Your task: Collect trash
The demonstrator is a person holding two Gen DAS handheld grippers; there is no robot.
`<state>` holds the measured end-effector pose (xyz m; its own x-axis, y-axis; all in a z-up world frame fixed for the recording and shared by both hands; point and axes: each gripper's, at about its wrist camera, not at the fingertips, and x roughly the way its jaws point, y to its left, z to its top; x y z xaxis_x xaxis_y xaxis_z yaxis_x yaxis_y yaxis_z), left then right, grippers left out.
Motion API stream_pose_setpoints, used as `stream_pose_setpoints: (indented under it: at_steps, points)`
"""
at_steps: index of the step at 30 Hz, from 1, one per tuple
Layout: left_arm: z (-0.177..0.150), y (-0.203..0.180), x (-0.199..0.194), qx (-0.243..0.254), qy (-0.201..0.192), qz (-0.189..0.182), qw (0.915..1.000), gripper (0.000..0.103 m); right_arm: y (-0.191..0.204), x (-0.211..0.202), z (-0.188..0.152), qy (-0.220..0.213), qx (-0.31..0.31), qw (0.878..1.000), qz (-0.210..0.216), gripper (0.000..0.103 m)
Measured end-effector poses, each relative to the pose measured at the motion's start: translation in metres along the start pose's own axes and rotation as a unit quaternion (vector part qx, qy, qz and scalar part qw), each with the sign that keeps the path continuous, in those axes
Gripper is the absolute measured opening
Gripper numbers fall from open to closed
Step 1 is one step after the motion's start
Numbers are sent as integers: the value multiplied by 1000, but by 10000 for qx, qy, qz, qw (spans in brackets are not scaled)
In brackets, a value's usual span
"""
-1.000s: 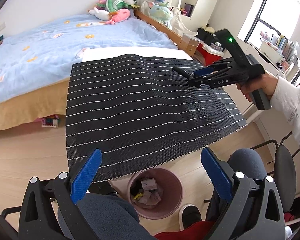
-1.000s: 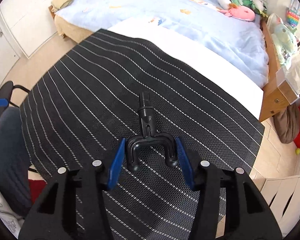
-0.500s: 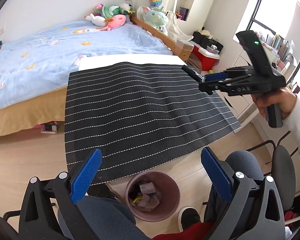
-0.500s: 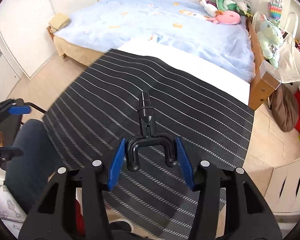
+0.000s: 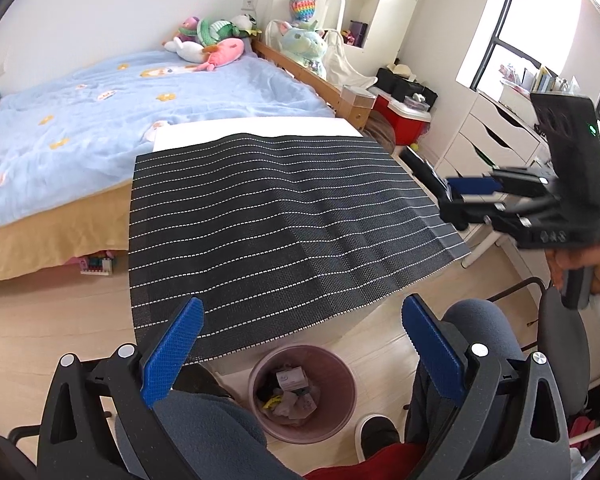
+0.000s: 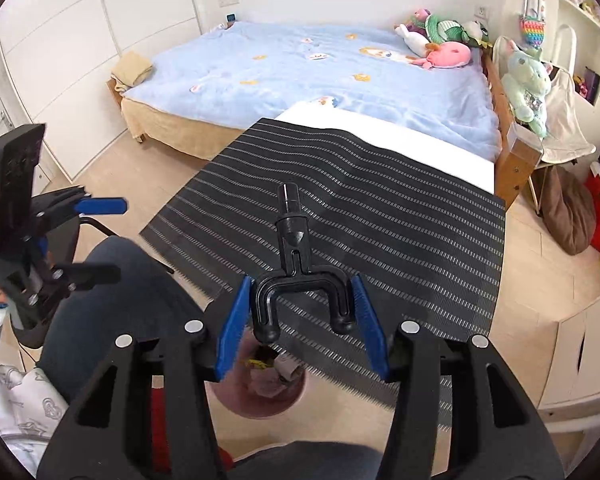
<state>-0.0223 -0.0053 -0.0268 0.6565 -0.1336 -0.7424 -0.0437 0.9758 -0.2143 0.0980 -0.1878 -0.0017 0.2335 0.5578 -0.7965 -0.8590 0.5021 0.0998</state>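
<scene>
A black fork-shaped plastic piece point(image 6: 296, 248) sticks forward from my right gripper point(image 6: 300, 284), whose blue pads are shut on its two prongs. In the left wrist view that gripper point(image 5: 472, 196) hangs in a hand off the table's right edge, the piece point(image 5: 420, 166) pointing left. A pink waste bin point(image 5: 340, 420) with crumpled trash point(image 5: 288, 392) stands on the floor under the table's near edge; in the right wrist view the bin point(image 6: 260, 404) lies below the pads. My left gripper point(image 5: 300, 308) is open and holds nothing; it also shows at the left point(image 6: 108, 240).
A black striped mat point(image 5: 280, 216) covers the white table point(image 5: 260, 128). Behind it stands a bed point(image 5: 80, 120) with plush toys point(image 5: 212, 44). White drawers point(image 5: 496, 132) and a red box point(image 5: 404, 120) stand at the right. The person's knees point(image 5: 476, 320) and a chair point(image 5: 560, 328) crowd the bin.
The right gripper has carried the black piece up and away from over the mat toward the table's right edge; the bin now shows under its pads. The left gripper has hardly moved.
</scene>
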Motion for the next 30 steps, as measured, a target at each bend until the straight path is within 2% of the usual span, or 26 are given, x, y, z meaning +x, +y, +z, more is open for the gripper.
stream_pose_setpoints:
  at_steps: [11, 21, 30]
  points:
    - [-3, -11, 1, 241, -2, -29, 9997, 96, 21, -14, -38, -85, 269, 9996, -47, 52]
    - [13, -11, 10, 355, -29, 17, 9994, 96, 23, -15, -45, -108, 336, 9994, -60, 52]
    - [36, -1, 41, 432, 157, 116, 9989, 96, 17, -12, -41, -101, 339, 9993, -115, 52]
